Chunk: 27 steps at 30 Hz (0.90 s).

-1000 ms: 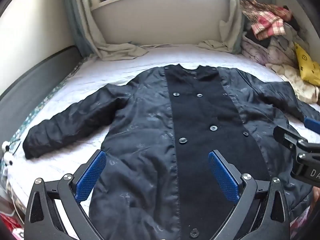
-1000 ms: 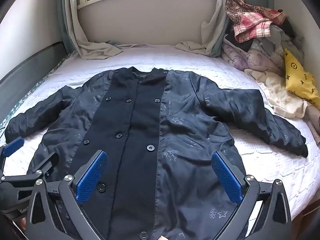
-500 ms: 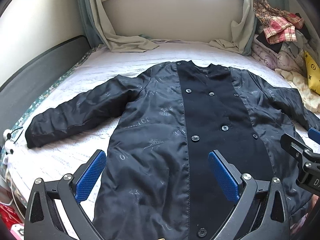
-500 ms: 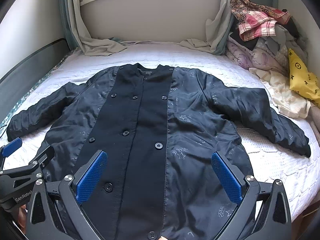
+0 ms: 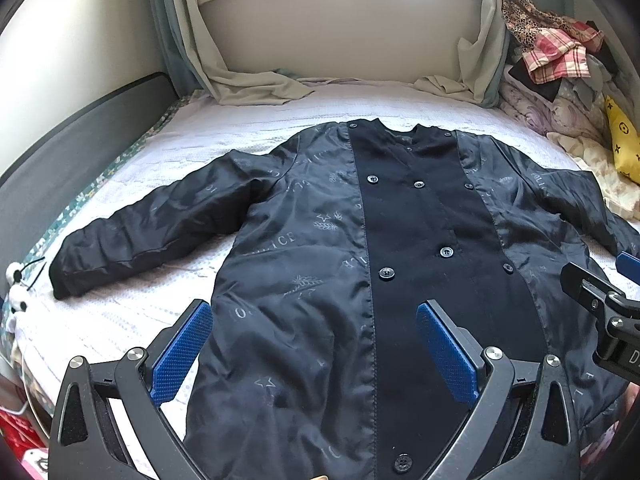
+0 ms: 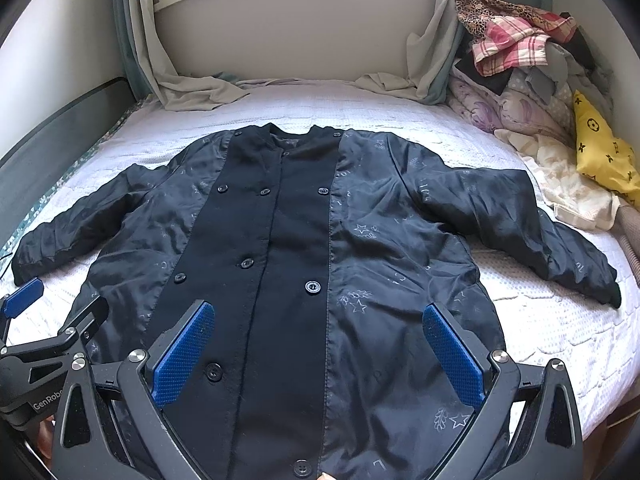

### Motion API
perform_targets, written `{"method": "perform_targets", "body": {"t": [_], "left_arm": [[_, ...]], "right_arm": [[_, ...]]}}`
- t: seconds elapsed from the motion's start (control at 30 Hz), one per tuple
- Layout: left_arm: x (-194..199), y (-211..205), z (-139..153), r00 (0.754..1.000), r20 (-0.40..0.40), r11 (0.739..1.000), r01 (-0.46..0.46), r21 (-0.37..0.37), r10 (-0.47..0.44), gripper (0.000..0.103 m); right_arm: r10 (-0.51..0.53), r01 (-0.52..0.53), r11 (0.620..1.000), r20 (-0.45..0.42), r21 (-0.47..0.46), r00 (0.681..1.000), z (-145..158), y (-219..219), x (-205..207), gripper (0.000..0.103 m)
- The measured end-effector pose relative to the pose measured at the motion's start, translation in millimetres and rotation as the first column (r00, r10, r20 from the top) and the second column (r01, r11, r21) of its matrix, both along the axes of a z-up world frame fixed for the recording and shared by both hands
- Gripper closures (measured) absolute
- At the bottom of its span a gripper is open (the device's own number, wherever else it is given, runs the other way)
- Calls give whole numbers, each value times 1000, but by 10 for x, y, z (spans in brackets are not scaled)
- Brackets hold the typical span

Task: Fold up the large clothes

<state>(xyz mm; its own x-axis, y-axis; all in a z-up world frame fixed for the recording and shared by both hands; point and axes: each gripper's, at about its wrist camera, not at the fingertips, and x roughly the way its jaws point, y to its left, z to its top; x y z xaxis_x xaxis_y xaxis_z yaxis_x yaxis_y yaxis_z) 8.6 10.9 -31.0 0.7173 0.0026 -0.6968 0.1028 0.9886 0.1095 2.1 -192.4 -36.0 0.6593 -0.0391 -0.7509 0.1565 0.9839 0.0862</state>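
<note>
A large black coat with a matte buttoned front panel lies flat, face up, on the white bed; both sleeves are spread out to the sides. It also shows in the right wrist view. My left gripper is open and empty, hovering over the coat's lower left part. My right gripper is open and empty over the coat's lower right part. Each gripper shows at the edge of the other's view: the right one and the left one.
A heap of clothes and a yellow cushion sit at the bed's right side. Curtains drape onto the bed under the window. A dark padded headboard runs along the left. A small panda toy lies at the left edge.
Both grippers have risen and tilted slightly, so the coat sits lower and farther in view. The coat has not moved. Both grippers stay open.
</note>
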Motion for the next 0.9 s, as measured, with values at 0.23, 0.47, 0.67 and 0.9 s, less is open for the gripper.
{"method": "perform_targets", "body": {"t": [0.23,0.47,0.67,0.9], "left_arm": [[5,-8,0,1000,-1,1000,2,1,-2,0],[4,-9,-1,1000,-2,1000,1,2,-1,0],[6,-11,-3,1000,-3,1000,0,5,0,0],[2,-4,-9,1000,-3,1000,-1,5,1,0]], "right_arm": [[-8,8,1000,-5,5,1000,-9,-39,-18,0],[-8,8,1000,-6,4,1000,-13,-45,-22,0],[-7,7,1000,-7,5,1000,-20,-47,-25,0],[-8,8,1000,-12,5,1000,-17,-41,-18,0]]}}
